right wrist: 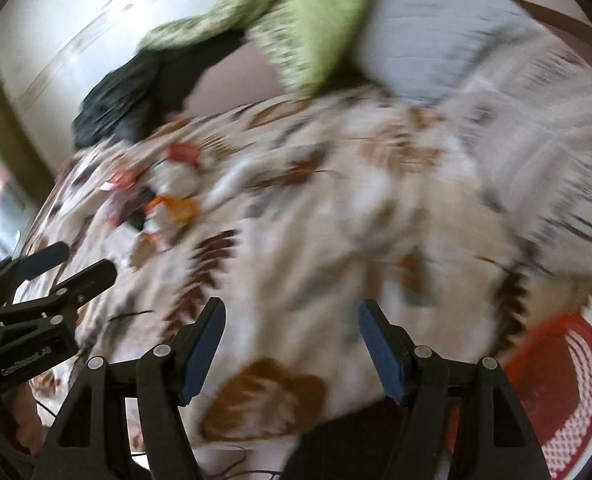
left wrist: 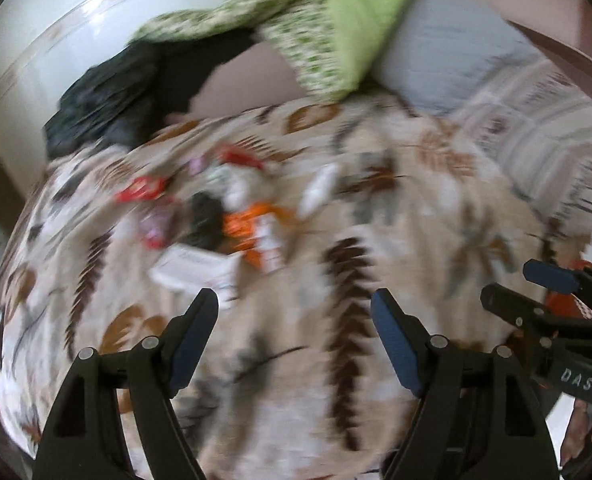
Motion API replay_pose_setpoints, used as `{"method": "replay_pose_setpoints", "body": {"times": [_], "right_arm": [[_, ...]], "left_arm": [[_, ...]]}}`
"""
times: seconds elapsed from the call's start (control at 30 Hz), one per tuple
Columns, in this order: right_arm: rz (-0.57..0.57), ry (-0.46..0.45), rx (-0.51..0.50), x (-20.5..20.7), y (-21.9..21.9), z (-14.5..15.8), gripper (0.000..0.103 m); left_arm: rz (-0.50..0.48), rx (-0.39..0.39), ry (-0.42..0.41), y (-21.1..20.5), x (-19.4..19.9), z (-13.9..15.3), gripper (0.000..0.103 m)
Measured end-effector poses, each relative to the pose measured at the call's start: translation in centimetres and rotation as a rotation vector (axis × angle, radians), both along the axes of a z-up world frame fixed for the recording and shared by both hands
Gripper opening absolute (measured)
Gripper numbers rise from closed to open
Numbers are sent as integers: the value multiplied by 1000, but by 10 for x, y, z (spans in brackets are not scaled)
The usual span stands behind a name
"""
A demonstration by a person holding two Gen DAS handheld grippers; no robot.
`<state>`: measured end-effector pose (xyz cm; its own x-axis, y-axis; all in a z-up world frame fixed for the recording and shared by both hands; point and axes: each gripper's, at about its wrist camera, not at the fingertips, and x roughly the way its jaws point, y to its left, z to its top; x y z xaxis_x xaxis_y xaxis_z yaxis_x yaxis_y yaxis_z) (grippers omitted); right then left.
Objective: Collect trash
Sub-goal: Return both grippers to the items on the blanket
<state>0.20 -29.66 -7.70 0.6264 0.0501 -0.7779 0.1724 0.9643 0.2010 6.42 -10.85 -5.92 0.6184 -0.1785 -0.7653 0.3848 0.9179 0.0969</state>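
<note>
Looking along the left wrist: the black left gripper with blue pads (left wrist: pixel 296 316) hangs released above a beige bedspread printed with brown and grey leaves (left wrist: pixel 336 360), nothing between its fingers.
Trash, left wrist: a blurred heap of red, orange and white wrappers and cartons (left wrist: pixel 216 220) lies on the bedspread ahead and to the left, well apart from the fingertips.
Only in left wrist: the black right gripper (left wrist: pixel 536 284) shows at the right edge, fingers parted.
Right wrist: the right gripper (right wrist: pixel 292 320) is spread wide and empty; the heap (right wrist: pixel 160 200) sits far off at upper left.
Only in right wrist: a red perforated plastic basket (right wrist: pixel 556 380) at lower right, beside the bed; the left gripper (right wrist: pixel 80 264) at the left edge.
Surface and room: a lime-green patterned pillow (left wrist: pixel 336 20), a pale grey pillow (left wrist: pixel 448 52), a crumpled black plastic bag (left wrist: pixel 104 96) at the far edge, a white wall (left wrist: pixel 48 20) behind.
</note>
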Motion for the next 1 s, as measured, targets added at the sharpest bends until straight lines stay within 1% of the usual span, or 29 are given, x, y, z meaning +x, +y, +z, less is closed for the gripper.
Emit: {"method": "replay_pose_setpoints", "body": {"times": [0.1, 0.23, 0.33, 0.43, 0.53, 0.6, 0.7, 0.73, 0.77, 0.87, 0.93, 0.97, 1.0], "right_arm": [[80, 12, 9, 26, 31, -5, 72], [140, 19, 20, 50, 55, -9, 73], [172, 31, 4, 62, 64, -14, 73], [185, 50, 1, 68, 68, -21, 73], [183, 69, 11, 72, 67, -27, 73], [179, 81, 16, 74, 64, -32, 73], [170, 94, 21, 77, 60, -37, 73], [168, 96, 23, 78, 59, -38, 73], [165, 98, 26, 79, 58, -39, 73], [160, 103, 37, 83, 56, -41, 73], [162, 104, 39, 87, 57, -43, 73], [164, 105, 41, 89, 57, -44, 73], [169, 105, 43, 92, 59, -44, 73]], "left_arm": [[83, 3, 27, 37, 21, -13, 78], [197, 2, 78, 80, 50, -33, 78], [271, -60, 155, 108, 73, -48, 78], [331, -162, 257, 128, 103, -67, 78], [340, -242, 325, 129, 123, -79, 78], [342, -304, 357, 126, 135, -86, 79], [358, -335, 382, 115, 152, -94, 81], [360, -328, 377, 111, 157, -96, 86], [364, -307, 365, 106, 161, -97, 89], [366, -218, 337, 87, 169, -102, 94], [347, -115, 313, 71, 171, -106, 94], [337, -94, 306, 70, 171, -107, 92], [324, -81, 293, 68, 167, -106, 86]]}}
